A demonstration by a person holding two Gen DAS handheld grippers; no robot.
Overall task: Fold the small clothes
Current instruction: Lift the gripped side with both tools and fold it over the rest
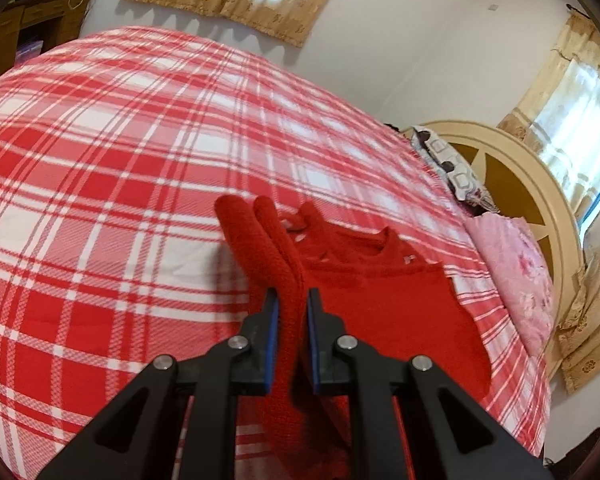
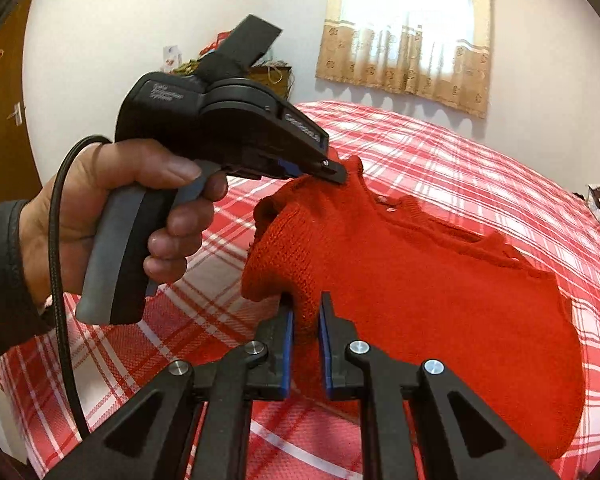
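Note:
A small red knitted sweater (image 1: 384, 304) lies on the red-and-white plaid bedspread (image 1: 100, 184). My left gripper (image 1: 292, 308) is shut on a bunched fold of the sweater's left side, and the sleeves (image 1: 252, 232) stick up beyond its fingertips. In the right wrist view the sweater (image 2: 420, 300) is lifted and draped. My right gripper (image 2: 306, 312) is shut on its lower edge. The left gripper (image 2: 332, 172), held by a hand (image 2: 120, 216), pinches the sweater's far upper edge.
The bed's cream and brown headboard (image 1: 512, 184) stands at the right with a patterned pillow (image 1: 452, 164) and a pink pillow (image 1: 512, 272). A wooden cabinet (image 1: 28, 28) stands beyond the bed's far left. Curtained windows (image 2: 408, 28) line the walls.

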